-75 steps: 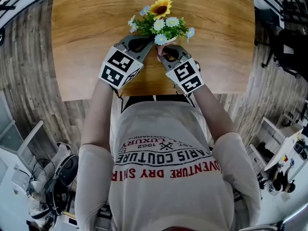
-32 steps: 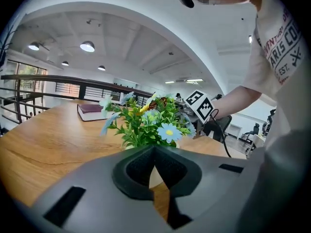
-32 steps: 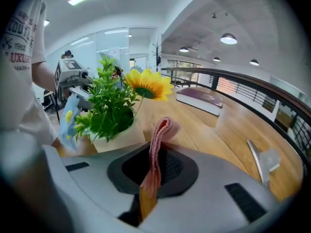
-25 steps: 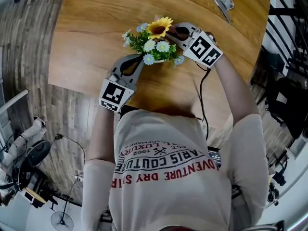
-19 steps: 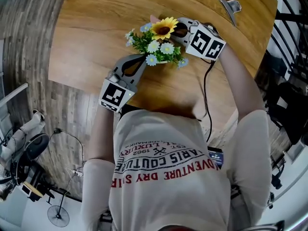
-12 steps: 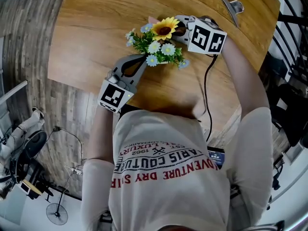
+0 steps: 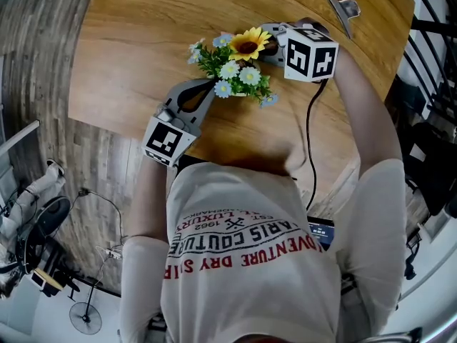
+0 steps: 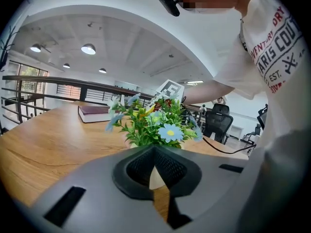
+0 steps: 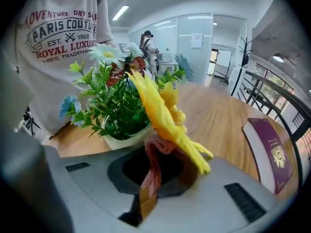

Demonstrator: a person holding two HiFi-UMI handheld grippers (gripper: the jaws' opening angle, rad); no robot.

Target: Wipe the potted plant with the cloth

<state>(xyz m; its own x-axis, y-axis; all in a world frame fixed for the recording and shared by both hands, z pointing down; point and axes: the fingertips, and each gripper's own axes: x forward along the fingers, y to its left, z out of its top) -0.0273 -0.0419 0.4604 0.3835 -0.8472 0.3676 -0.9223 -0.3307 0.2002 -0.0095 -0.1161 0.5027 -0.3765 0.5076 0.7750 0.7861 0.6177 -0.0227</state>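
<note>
Beyond the potted plant (image 7: 235,68) my right gripper (image 9: 148,197) angled downward, jaws clamped on the cloth (image 9: 153,164); my left gripper (image 8: 160,192), closed and empty, pointed at it.

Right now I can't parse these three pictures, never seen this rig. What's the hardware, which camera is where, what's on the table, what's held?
There is no robot here. A person holds a two-jaw gripper in each hand, and the marker cubes are part of the grippers. The top-down picture comes from a camera on the person's head. The other two come from cameras riding on each gripper, looking along its jaws. On the wooden table stands a potted plant, and a maroon book lies nearby. The right gripper is shut on a pink cloth, right under the plant's sunflower. The left gripper is shut and empty, and points at the pale pot.
</note>
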